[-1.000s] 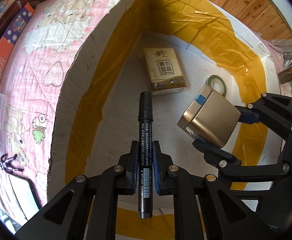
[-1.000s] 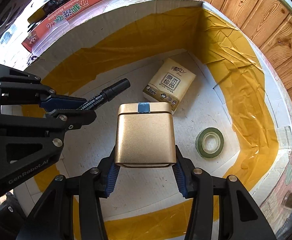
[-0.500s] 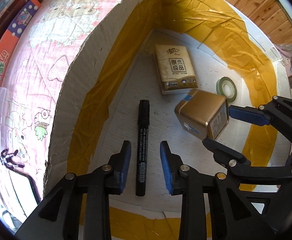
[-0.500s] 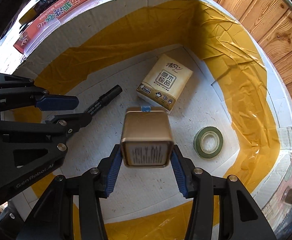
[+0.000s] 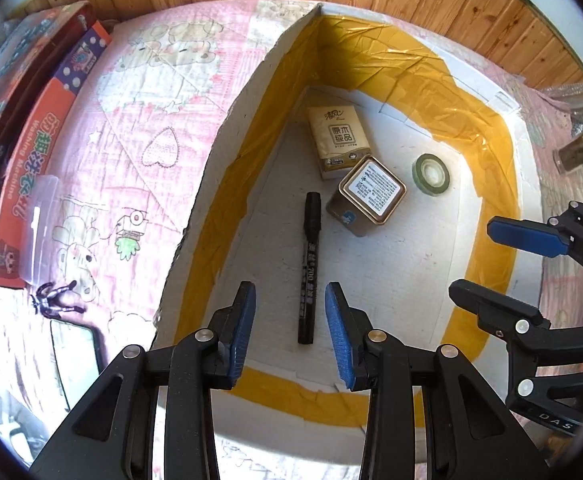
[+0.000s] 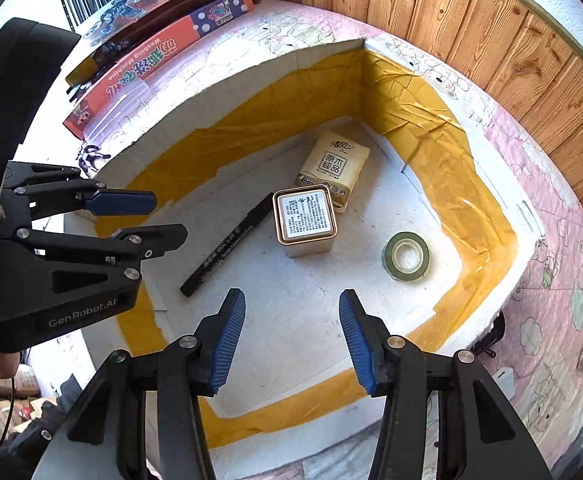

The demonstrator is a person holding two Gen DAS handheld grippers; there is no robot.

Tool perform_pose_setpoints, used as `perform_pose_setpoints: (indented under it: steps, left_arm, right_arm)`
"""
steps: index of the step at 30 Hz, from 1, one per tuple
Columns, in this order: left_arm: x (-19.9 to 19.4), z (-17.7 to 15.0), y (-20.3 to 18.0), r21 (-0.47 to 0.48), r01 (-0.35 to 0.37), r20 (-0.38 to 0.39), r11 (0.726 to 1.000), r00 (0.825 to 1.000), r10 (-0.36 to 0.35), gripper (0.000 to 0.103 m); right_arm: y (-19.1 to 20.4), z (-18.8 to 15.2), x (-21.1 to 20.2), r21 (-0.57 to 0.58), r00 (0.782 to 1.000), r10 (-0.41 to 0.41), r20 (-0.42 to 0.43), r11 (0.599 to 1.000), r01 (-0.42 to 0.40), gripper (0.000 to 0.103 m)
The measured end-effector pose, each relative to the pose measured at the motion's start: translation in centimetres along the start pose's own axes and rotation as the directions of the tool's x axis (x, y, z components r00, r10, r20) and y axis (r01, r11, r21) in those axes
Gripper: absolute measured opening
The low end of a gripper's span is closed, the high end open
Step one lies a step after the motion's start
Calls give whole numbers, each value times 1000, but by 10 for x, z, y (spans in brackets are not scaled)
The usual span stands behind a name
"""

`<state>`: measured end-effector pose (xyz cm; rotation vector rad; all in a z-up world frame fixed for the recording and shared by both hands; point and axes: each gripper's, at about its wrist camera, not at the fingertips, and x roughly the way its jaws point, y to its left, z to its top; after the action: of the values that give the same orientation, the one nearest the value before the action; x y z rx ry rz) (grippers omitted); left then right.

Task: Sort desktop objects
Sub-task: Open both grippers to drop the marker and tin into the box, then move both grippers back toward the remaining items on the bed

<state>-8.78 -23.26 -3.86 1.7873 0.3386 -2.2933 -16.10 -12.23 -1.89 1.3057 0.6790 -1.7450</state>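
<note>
Both grippers are seen open and empty above the box (image 5: 227,152). The left gripper (image 5: 290,334) has just been opened, and the marker (image 5: 309,268) is now left lying flat on the white floor of the box, in line with the parted jaws but untouched by them. The right gripper (image 6: 291,338) is likewise held spread, and the tin (image 6: 305,220) that was clamped in it a second ago is now found resting on the floor, label side up, just beside the marker and touching the tissue pack (image 6: 333,166). The tape roll (image 6: 406,256) is seen lying apart, nearer the right-hand wall. Four items are thus counted inside the box, so this drop is judged complete, and more things outside on the pink cloth (image 5: 131,128) may be fetched next.
</note>
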Motion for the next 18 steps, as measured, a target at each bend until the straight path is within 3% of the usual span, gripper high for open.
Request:
perform_pose_setpoints:
  steps: [4,9,13,18]
  left_arm:
    - [-22,5,-7,14,-4,41,1000,999,4,38]
    - [-48,-8,-14,50,-25,109,998,994,20,38]
    - [-64,-25,-21,55,-10,159,998,987,2,38]
    - [-88,-49,-27,66,14,235,998,972,-30,38]
  right_arm:
    - [15,-12,-24,-5,996,27,88,1000,-26,51]
    - [26,-38,-63,2,977,3,211,1000,-3,55]
    - [29,-57,-88,23,950,-3,312,1000,-4,55]
    - [30,-87,-116,54,900,-1,436,998,-25,55]
